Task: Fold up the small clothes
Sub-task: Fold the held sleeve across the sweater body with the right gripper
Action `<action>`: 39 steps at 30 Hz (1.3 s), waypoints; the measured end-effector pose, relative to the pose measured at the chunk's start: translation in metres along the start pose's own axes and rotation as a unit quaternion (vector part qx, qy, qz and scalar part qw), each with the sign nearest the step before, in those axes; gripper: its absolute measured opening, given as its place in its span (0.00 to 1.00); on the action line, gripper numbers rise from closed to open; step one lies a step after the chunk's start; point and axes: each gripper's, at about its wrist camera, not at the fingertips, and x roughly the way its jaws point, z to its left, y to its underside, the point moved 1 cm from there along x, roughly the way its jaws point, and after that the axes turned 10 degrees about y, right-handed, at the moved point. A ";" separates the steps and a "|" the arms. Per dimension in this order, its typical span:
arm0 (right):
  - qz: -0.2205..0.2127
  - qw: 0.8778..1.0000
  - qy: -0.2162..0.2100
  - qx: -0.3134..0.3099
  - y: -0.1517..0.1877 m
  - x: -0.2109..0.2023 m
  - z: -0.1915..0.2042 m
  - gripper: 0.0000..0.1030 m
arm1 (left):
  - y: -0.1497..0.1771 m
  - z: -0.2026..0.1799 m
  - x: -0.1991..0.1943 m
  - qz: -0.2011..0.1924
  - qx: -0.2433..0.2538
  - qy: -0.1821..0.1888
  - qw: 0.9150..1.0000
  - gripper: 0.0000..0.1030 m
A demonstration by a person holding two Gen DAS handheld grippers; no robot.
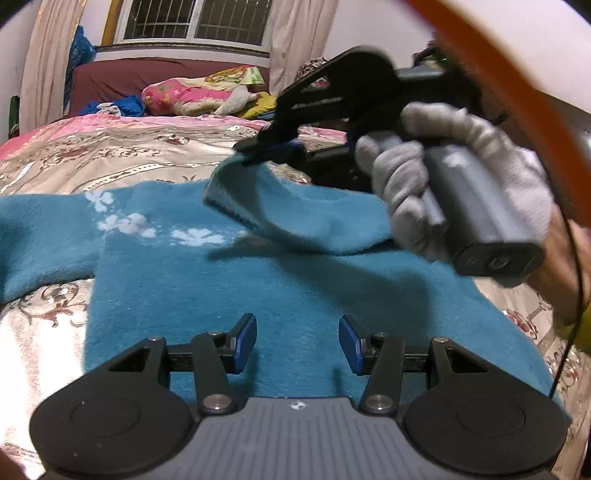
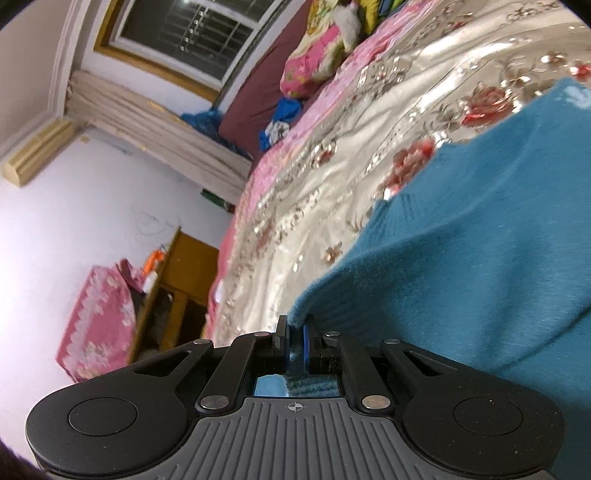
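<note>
A teal fuzzy sweater (image 1: 258,280) with white paw prints lies spread on the bed. In the left wrist view my left gripper (image 1: 297,343) hovers open just over the sweater's near part, nothing between its blue pads. Farther back, my right gripper (image 1: 258,155), held by a gloved hand (image 1: 436,192), is shut on the ribbed cuff of a sleeve (image 1: 236,199) and lifts it over the sweater's body. In the right wrist view my right gripper (image 2: 294,345) pinches the teal sleeve edge (image 2: 424,280) between its pads.
The floral satin bedspread (image 1: 110,155) surrounds the sweater. Pillows and bundled clothes (image 1: 192,96) sit at the headboard under a barred window (image 1: 195,18). A wooden cabinet (image 2: 173,288) and a pink cloth stand beside the bed. An orange cable (image 1: 509,92) arcs at the right.
</note>
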 end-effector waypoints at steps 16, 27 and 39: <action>0.034 0.998 0.036 -0.047 0.016 0.059 0.016 0.07 | 0.000 0.019 -0.002 -0.005 -0.019 -0.015 1.000 0.53; 0.051 0.995 0.051 -0.062 0.024 0.082 0.013 0.08 | 0.001 0.027 -0.002 -0.002 -0.040 -0.013 0.999 0.53; 0.079 0.992 0.048 -0.083 0.027 0.092 0.012 0.14 | -0.003 0.036 -0.007 -0.012 -0.045 -0.026 0.999 0.53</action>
